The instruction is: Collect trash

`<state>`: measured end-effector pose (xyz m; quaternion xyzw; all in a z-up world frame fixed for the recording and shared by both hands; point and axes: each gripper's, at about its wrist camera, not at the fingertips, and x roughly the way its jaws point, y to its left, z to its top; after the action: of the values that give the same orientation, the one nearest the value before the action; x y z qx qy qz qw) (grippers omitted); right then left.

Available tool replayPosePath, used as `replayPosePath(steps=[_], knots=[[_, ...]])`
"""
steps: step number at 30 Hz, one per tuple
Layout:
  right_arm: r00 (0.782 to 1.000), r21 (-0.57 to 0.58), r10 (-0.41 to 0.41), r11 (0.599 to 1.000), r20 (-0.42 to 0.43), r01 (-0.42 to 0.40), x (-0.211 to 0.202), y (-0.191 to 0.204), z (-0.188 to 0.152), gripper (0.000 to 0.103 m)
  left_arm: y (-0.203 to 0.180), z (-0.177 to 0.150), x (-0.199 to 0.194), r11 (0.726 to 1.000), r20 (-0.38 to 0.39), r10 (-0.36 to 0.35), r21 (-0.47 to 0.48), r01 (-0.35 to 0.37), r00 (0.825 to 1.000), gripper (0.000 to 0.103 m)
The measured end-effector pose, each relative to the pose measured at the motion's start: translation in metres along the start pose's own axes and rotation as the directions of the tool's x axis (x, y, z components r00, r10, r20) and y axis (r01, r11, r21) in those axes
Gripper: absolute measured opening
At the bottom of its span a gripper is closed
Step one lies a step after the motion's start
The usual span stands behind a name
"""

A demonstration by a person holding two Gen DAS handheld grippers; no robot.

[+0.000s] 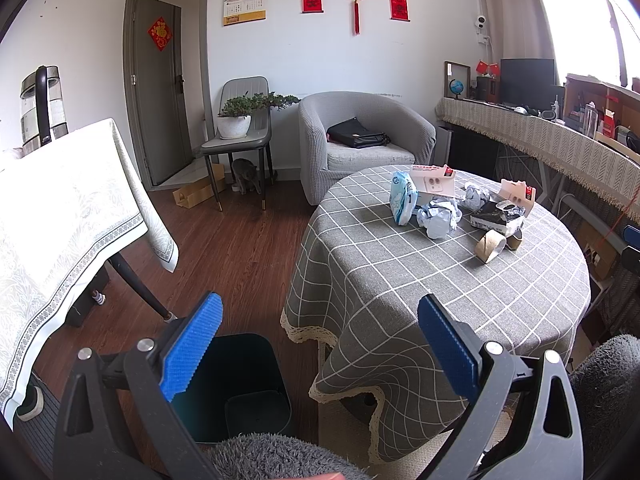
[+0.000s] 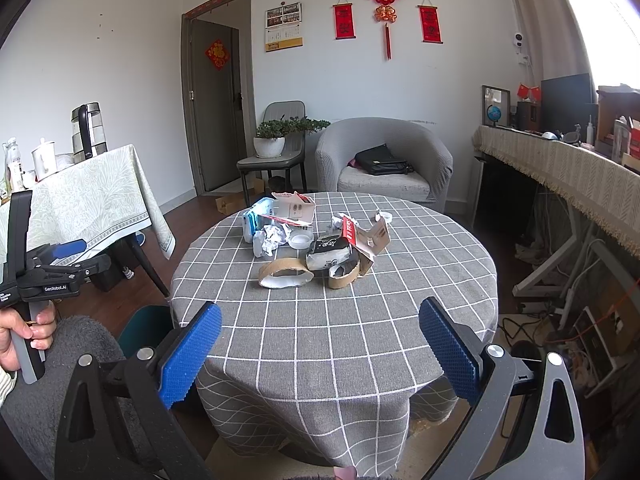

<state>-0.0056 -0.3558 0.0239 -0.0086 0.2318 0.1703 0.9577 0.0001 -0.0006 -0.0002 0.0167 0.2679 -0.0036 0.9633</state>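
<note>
Daylight floods in from the window (image 1: 592, 12) at upper right, blown out to white glare. Both fisheye views bend straight lines and darken at the corners; focus stays sharp.

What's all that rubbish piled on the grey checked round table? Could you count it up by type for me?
Crumpled paper balls: 2
Brown cardboard rings: 2
Torn-open cardboard boxes: 2
Blue-and-white packet: 1
Black-and-white packet: 1
Small white round items: 2
Total: 10, as far as the pile shows.
</note>
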Motion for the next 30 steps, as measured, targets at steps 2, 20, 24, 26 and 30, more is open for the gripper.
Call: replayPosePath(steps=[2, 20, 24, 26, 30], knots=[[1.000, 0.000, 0.000, 1.000, -0.001, 0.000, 0.000, 0.000, 0.000, 0.100, 0.000, 0.000, 0.000, 1.000, -0.001, 0.000, -0.001, 0.000, 1.000, 0.100], [0.999, 0.002, 0.005, 1.000, -0.043, -0.005, 0.000, 0.000, 0.002, 0.100, 0.000, 0.006, -0.002, 1.000, -0.011, -0.011, 0.028, 0.011, 1.000, 0.099], [0.997, -0.034, -0.032, 0.999, -0.070, 0.030, 0.003, 0.003, 0.007, 0.100, -0.009, 0.009, -0.005, 0.998, -0.004, -0.034, 0.056, 0.034, 0.999, 0.099], [0.997, 0.000, -0.028, 1.000, -0.073, 0.028, 0.005, -0.001, 0.012, 0.100, -0.012, 0.012, -0.005, 0.997, 0.002, -0.068, 0.032, 0.068, 0.998, 0.098], [0.997, 0.048, -0.027, 0.998, -0.079, 0.031, 0.014, -0.013, 0.023, 0.100, -0.017, 0.019, -0.002, 0.991, 0.013, -0.135, 0.004, 0.135, 0.991, 0.098]])
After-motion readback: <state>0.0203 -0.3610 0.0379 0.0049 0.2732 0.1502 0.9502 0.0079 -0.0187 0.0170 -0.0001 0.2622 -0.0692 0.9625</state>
